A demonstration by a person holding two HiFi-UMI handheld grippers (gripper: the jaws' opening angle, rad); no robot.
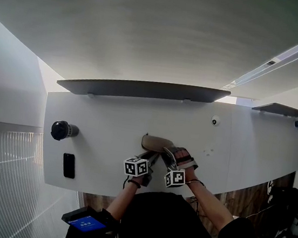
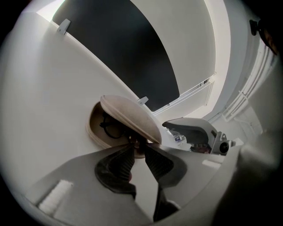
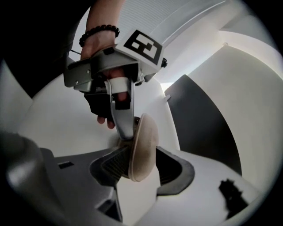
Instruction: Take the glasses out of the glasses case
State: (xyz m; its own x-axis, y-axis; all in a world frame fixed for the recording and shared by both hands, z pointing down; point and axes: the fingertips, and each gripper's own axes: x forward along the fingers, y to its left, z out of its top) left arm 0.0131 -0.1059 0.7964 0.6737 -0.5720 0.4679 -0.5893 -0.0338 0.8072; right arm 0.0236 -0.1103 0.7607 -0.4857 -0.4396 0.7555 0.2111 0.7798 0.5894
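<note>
a white counter (image 1: 109, 132) runs under a pale ceiling, with a dark-edged shelf (image 1: 142, 89) along its far side. a black cylinder (image 1: 63, 130) and a flat black slab (image 1: 69, 165) lie well to the left on it.

the beige glasses case (image 1: 157, 142) sits near the middle of the counter, just ahead of both marker cubes. it is open: the lid (image 2: 132, 117) is swung up and tilted over the base. the dark-framed glasses (image 2: 110, 128) are inside the base, partly hidden under the lid.

the left tongs (image 2: 137, 148) point at the near rim of the base. their ribbed pads are drawn close and pinch that rim just below the lid.

the right tongs (image 3: 142, 155) are spread, with the raised lid standing edge-on between them. the lid lies against the ribbed pad on the picture's left, and a dark gap shows on the other side.

in the right gripper view, a grey finger of the left tongs comes down to the case just beside the lid. the hand (image 3: 99, 48) holding them wears a dark bead bracelet (image 3: 99, 32).
</note>
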